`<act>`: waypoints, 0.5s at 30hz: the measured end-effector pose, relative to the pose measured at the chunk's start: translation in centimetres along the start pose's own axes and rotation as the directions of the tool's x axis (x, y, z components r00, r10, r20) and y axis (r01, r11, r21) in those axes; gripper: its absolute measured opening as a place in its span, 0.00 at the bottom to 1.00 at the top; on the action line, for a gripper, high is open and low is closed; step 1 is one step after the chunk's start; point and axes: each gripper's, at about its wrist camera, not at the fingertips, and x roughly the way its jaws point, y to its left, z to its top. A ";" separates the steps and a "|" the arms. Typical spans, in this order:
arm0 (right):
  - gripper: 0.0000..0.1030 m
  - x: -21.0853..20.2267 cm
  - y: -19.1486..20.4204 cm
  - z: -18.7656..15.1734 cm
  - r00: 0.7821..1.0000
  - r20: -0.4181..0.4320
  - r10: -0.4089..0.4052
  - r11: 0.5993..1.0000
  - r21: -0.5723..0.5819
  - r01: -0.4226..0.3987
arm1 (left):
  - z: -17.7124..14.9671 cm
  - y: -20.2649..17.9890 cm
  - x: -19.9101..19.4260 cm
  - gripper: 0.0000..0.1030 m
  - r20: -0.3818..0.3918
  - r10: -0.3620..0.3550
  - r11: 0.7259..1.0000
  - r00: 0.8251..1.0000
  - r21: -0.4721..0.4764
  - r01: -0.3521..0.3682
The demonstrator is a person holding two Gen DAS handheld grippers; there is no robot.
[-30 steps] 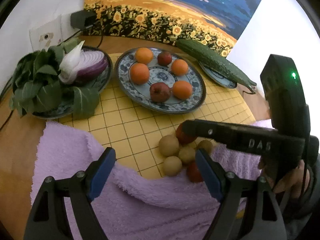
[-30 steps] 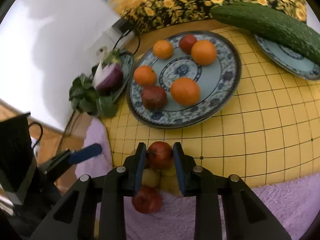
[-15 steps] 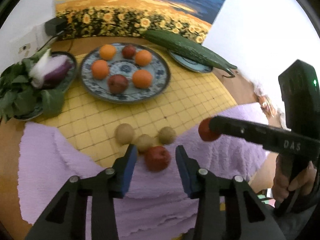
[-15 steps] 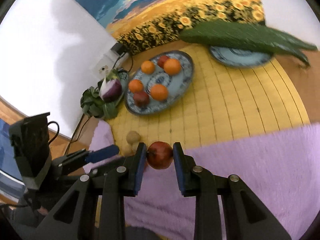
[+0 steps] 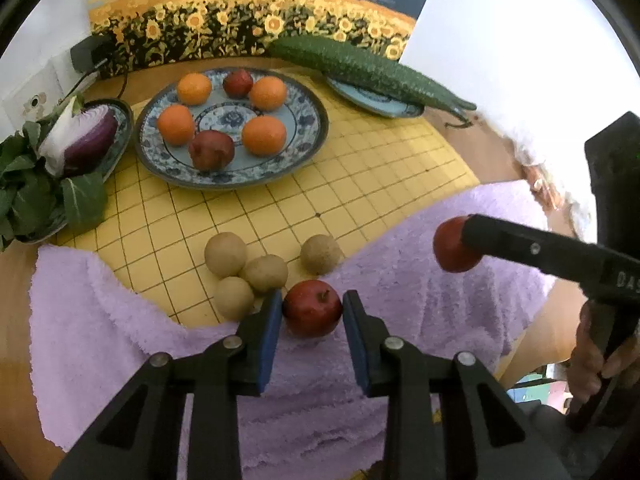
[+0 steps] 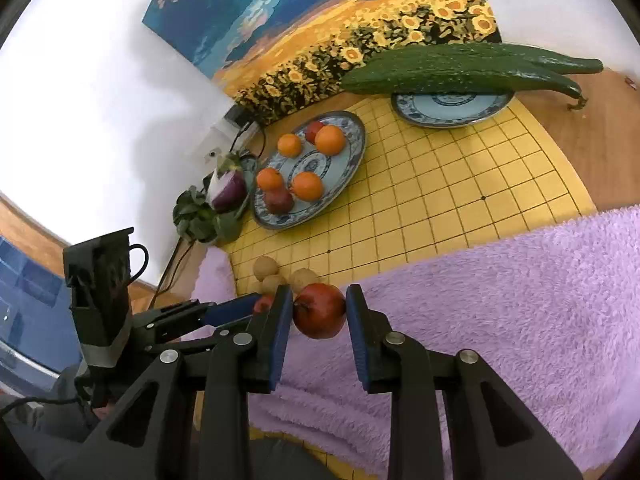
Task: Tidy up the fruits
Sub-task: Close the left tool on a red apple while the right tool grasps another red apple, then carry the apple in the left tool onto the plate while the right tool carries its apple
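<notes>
My left gripper [image 5: 312, 312] is shut on a red apple [image 5: 313, 307] at the edge of the purple towel [image 5: 400, 280]. Several tan round fruits [image 5: 265, 273] lie just beyond it on the yellow grid mat [image 5: 360, 184]. My right gripper [image 6: 319, 312] is shut on another red apple [image 6: 320, 310] and holds it above the towel; it shows in the left wrist view [image 5: 454, 245] at the right. A blue patterned plate [image 5: 316, 128] further back holds several oranges [image 5: 264, 135] and two dark red fruits [image 5: 211, 149].
A plate with a red onion [image 5: 86, 134] and leafy greens [image 5: 36, 196] stands at the left. Cucumbers [image 5: 360, 68] lie across a small plate [image 5: 372, 100] at the back right. A sunflower painting [image 5: 248, 20] leans on the wall.
My left gripper has closed on the red apple beside the tan fruits. My right gripper has lifted its apple away from the pile, up and to the right over the towel.
</notes>
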 end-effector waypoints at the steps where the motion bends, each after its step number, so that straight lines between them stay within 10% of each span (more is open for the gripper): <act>1: 0.28 0.0 0.0 0.0 1.000 -0.003 -0.001 1.000 -0.003 0.001 | 0.0 0.0 -0.3 0.32 0.008 -0.001 1.000 1.000 0.001 0.001; 15: 0.28 1.4 1.6 2.5 1.000 0.008 0.011 0.998 -0.056 -0.011 | 2.8 2.1 -3.3 0.32 0.093 -0.012 0.998 0.996 -0.064 0.018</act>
